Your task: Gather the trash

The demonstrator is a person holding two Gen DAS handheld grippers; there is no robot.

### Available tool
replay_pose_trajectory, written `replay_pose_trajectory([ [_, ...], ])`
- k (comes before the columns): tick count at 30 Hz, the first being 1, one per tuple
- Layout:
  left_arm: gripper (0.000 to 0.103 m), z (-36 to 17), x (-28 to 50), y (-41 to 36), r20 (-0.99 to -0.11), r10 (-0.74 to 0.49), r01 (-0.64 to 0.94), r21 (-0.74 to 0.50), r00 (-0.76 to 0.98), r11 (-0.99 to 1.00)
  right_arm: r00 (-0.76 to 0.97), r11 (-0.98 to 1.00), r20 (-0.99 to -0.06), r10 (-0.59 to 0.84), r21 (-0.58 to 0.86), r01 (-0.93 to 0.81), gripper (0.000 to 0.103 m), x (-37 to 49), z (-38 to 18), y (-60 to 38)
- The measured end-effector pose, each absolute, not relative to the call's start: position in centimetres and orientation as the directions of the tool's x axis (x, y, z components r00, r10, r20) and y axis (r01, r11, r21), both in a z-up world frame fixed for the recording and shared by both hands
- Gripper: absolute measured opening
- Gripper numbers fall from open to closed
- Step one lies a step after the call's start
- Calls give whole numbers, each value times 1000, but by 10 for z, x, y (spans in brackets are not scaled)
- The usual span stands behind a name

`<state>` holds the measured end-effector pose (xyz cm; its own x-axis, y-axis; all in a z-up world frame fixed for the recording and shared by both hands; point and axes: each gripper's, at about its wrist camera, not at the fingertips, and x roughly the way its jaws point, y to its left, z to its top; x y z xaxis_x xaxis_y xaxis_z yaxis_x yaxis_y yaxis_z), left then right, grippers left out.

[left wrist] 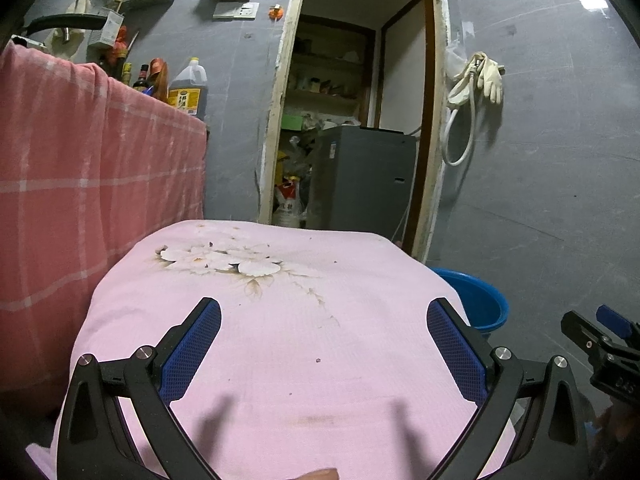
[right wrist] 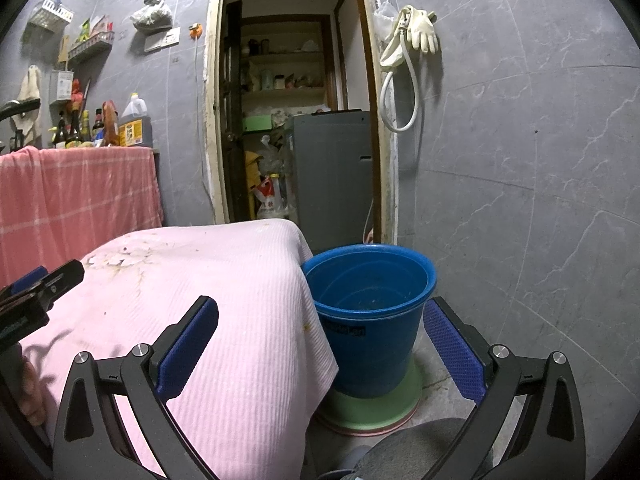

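Bucket (right wrist: 370,320) sits between level, spread right tongs (right wrist: 320,334).

A: Where does the trash lie?

B: Small dark crumbs (left wrist: 318,359) are scattered on the pink cloth (left wrist: 280,340), one speck near its middle, more around the pale flower print (left wrist: 220,258) at the far end.

A: And the bin?

B: A blue bucket (right wrist: 370,312) stands upright on the floor, just beside the cloth's hanging right edge. It sits on a green base (right wrist: 372,410); its mouth is open, the inside looks bare.
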<state>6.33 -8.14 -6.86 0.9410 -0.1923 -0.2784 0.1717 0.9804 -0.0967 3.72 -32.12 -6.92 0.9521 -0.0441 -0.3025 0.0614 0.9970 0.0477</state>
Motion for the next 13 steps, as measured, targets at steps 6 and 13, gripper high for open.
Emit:
replay_pose_trajectory([
  [6, 101, -70, 61, -85, -282, -186, 166, -96, 941, 982, 952, 997, -303, -46, 48, 63, 103, 37, -69, -320],
  [13, 101, -70, 61, -88, -292, -185, 164, -94, 938, 982, 951, 997, -307, -43, 48, 61, 103, 36, -72, -316],
])
